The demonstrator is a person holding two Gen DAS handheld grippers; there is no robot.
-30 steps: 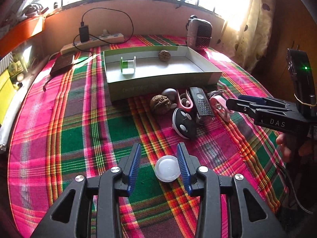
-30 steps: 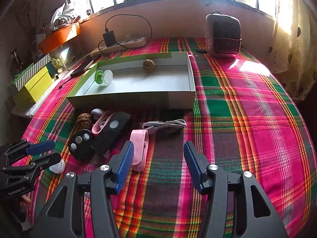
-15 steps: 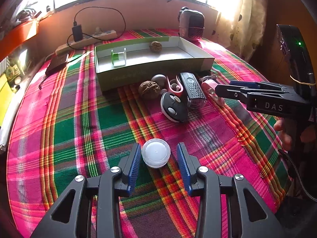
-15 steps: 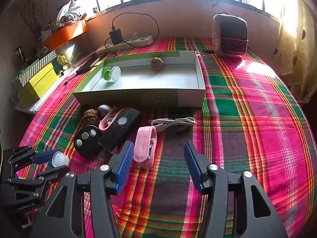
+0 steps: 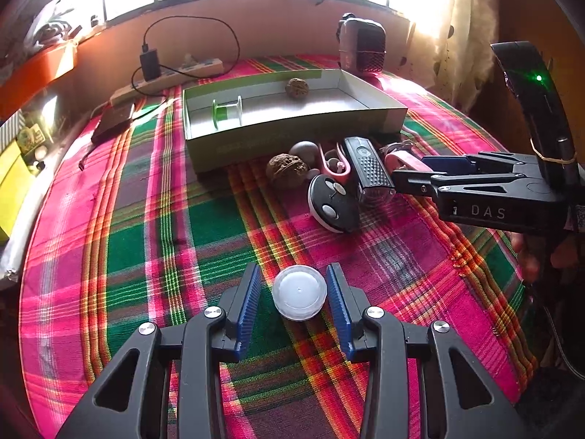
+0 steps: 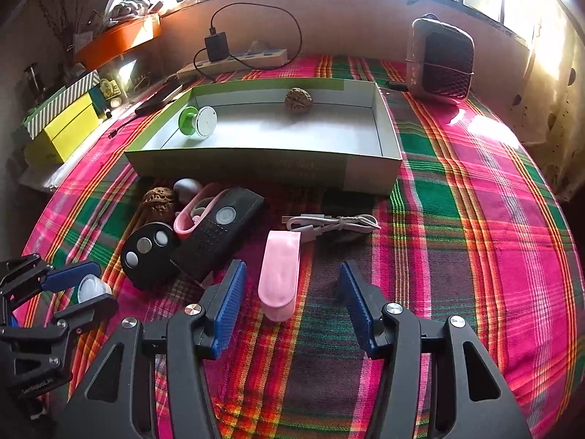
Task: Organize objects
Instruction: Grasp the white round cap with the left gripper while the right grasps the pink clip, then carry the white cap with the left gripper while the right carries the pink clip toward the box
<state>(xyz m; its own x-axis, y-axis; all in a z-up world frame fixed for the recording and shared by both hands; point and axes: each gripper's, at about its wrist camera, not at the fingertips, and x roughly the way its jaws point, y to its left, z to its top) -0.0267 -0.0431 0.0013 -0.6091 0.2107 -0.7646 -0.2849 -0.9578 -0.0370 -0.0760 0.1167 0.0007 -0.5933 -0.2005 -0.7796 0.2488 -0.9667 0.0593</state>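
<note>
A box (image 6: 387,135) is sitting on the table (image 6: 475,219), holding a spool (image 6: 197,122) at its left and a walnut (image 6: 298,98) at the back. Lying before it are another walnut (image 6: 157,199), a key fob (image 6: 146,252), a flashlight (image 6: 219,232) and a cable (image 6: 336,223).
</note>
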